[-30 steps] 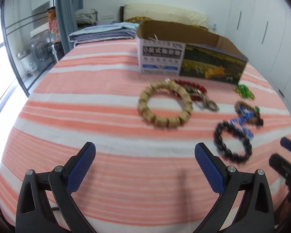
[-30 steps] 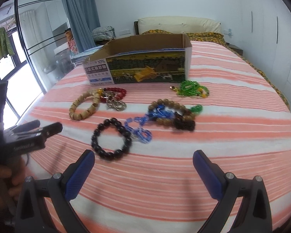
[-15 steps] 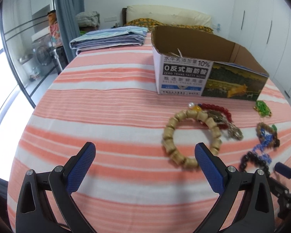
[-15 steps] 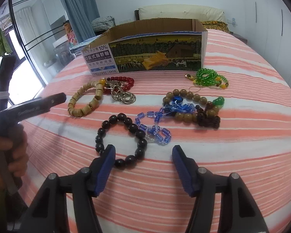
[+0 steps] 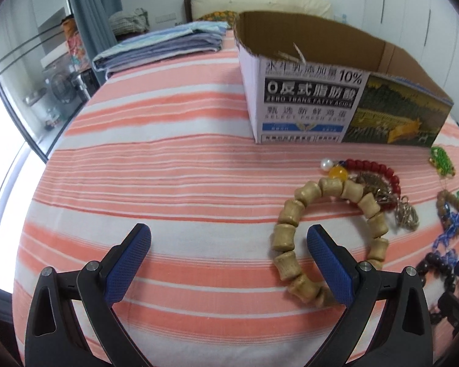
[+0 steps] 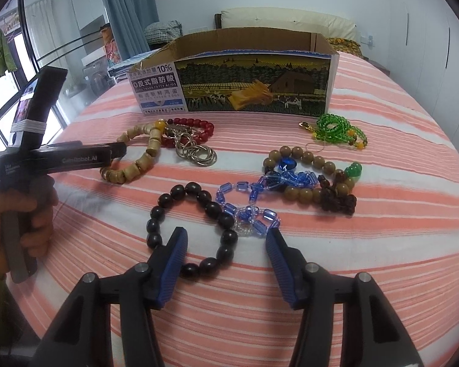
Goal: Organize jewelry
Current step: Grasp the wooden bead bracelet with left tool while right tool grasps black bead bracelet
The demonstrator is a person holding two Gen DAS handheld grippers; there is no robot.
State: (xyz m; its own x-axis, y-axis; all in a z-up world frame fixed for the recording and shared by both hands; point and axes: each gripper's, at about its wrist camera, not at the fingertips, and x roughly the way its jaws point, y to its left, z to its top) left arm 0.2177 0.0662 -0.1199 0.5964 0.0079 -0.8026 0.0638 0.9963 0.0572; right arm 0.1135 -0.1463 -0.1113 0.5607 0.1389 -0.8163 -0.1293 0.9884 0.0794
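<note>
Right gripper (image 6: pixel 226 238) fingers (image 6: pixel 174 250) have just been closing and stand half spread, blue ribbed pads on either side of the near arc of the black bead bracelet (image 6: pixel 192 229), no clear contact. Left gripper (image 5: pixel 228 238) fingers (image 5: pixel 131 260) spread wide, blue diamond-textured pads; its right finger sits inside the loop of the wooden barrel-bead bracelet (image 5: pixel 327 235), nothing pinched. All jewelry lies on the bed (image 5: pixel 168 168), orange-and-white striped cloth, in front of the cardboard box (image 6: pixel 244 85). Black bracelet: round glossy beads, touching the blue glass-bead chain (image 6: pixel 254 202), which runs up into the round brown bead bracelet (image 6: pixel 306 174) with a green pendant. Red bead bracelet (image 6: pixel 195 130) overlaps the wooden one, with metal rings (image 6: pixel 195 153) on top. Green bead strand (image 6: pixel 336 128) lies apart, near the box's right corner. The right wrist view shows the whole spread, plus a hand (image 6: pixel 12 223) holding the left gripper's handle; the left wrist view cuts off most of the right-side pieces but shows into the box, bare brown cardboard walls, floor hidden so contents cannot be told, and folded blue cloth (image 5: pixel 162 46) behind it.
</note>
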